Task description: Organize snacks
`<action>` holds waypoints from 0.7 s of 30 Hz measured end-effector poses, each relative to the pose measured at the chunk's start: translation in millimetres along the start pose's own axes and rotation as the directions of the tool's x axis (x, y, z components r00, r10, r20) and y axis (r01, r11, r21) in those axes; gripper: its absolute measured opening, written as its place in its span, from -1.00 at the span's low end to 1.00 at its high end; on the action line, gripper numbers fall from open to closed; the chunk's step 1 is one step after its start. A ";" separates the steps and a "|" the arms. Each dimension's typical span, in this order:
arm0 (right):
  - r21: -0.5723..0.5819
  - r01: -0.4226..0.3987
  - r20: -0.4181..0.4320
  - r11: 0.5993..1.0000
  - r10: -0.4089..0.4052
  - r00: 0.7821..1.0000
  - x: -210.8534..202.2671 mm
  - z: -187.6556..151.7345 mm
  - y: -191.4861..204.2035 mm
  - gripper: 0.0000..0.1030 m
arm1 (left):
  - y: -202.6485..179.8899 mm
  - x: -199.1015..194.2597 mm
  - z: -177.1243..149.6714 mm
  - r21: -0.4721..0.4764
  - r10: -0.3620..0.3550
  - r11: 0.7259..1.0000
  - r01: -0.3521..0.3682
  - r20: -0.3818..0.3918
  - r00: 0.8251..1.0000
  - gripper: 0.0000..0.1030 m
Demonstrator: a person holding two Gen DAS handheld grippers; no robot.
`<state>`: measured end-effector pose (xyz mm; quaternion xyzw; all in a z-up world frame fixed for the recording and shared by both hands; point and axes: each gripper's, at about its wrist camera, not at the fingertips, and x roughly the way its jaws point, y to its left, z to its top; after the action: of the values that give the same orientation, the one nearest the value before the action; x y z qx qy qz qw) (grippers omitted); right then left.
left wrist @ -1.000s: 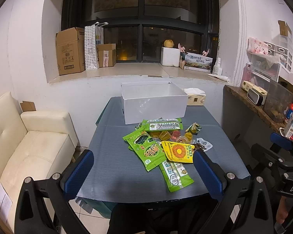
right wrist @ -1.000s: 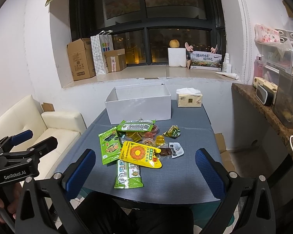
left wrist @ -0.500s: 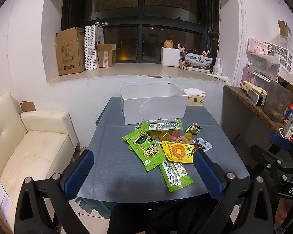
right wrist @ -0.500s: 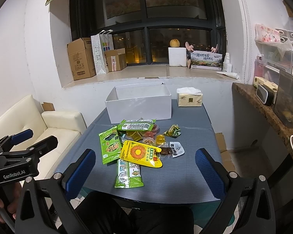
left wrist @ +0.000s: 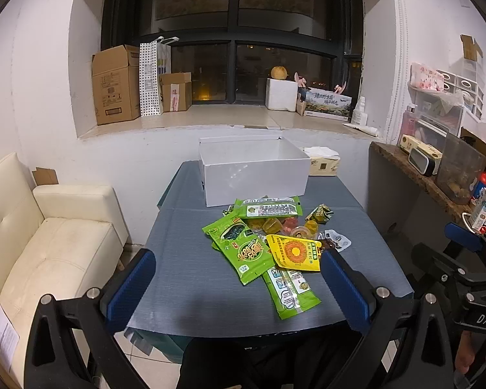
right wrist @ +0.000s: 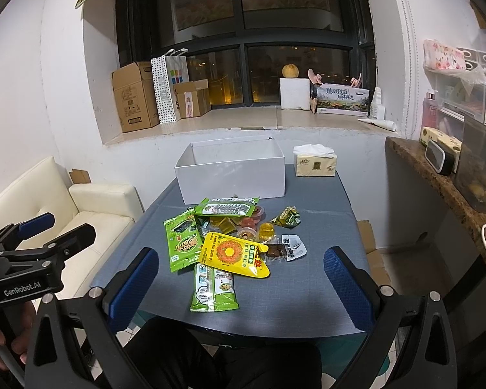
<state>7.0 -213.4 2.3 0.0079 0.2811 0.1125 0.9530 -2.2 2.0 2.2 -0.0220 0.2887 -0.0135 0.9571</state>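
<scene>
A pile of snacks lies mid-table: a yellow sunflower-print pouch point(left wrist: 293, 253) point(right wrist: 233, 254), green packets point(left wrist: 246, 253) point(right wrist: 182, 241), a green packet at the near edge point(left wrist: 290, 288) point(right wrist: 214, 287), small jelly cups point(left wrist: 290, 227) point(right wrist: 265, 230) and small wrapped sweets point(right wrist: 286, 217). An open white box point(left wrist: 254, 175) point(right wrist: 231, 173) stands behind them. My left gripper point(left wrist: 238, 287) is open and empty, held back above the table's near edge. My right gripper point(right wrist: 241, 287) is also open and empty, short of the pile.
The snacks rest on a grey-blue table point(left wrist: 184, 269) point(right wrist: 311, 291). A tissue pack point(right wrist: 314, 163) sits right of the box. A cream sofa point(left wrist: 48, 246) is on the left. A cluttered counter point(right wrist: 437, 175) runs along the right. Cardboard boxes point(left wrist: 115, 84) stand on the windowsill.
</scene>
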 end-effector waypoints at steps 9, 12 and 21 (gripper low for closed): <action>-0.006 -0.019 0.006 1.000 0.019 1.000 0.8 -2.2 0.7 1.00 | -1.4 -1.3 0.3 0.014 0.004 1.000 -0.004 0.006 1.000 1.00; 0.003 -0.059 0.004 0.998 0.059 0.998 3.9 -2.8 0.6 1.00 | -0.3 -0.7 0.1 0.009 -0.003 1.000 0.003 0.005 1.000 1.00; -0.116 -0.112 -0.056 0.987 0.106 0.993 58.9 -7.2 -1.7 1.00 | 8.9 9.8 -3.6 0.008 -0.039 0.999 0.038 0.028 0.999 1.00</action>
<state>51.6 -202.4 -35.4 -0.0363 0.2965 0.1811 0.9370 4.0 10.4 -6.6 -0.0242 0.2747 -0.0328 0.9607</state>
